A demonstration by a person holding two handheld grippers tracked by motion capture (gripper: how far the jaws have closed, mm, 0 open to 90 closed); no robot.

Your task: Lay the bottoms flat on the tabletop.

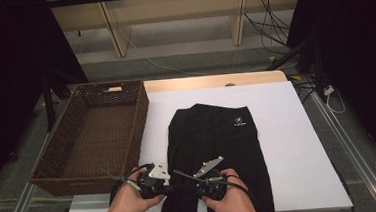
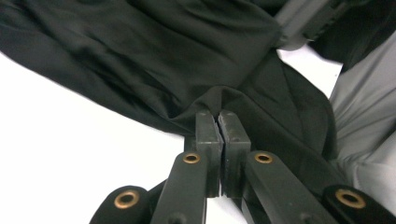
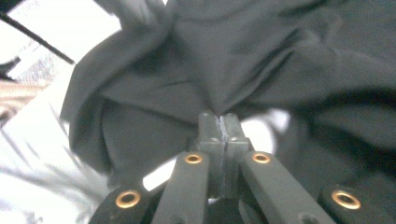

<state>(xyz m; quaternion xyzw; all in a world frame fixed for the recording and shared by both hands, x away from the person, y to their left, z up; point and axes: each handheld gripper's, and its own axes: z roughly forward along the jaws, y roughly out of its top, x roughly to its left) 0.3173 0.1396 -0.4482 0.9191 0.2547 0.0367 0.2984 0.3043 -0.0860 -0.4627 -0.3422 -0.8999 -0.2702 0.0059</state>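
A black garment (image 1: 213, 134) with a small white logo (image 1: 238, 122) lies lengthwise on the white table top (image 1: 288, 129), its near end hanging over the front edge. Both hands hold their grippers close together at that near end. My left gripper (image 1: 173, 188) is shut on a pinched fold of the black fabric (image 2: 163, 60), the jaws (image 2: 218, 114) pressed together with cloth drawn up between the tips. My right gripper (image 1: 195, 184) is likewise shut on the garment (image 3: 261, 56), its tips (image 3: 219, 116) clamped on a bunched ridge of cloth.
A dark wicker basket (image 1: 139, 119) stands at the table's left side, right beside the garment. White table surface lies to the garment's right and behind it. Beyond the far edge are wooden shelf legs (image 1: 237, 17) and cables (image 1: 271, 30) on the floor.
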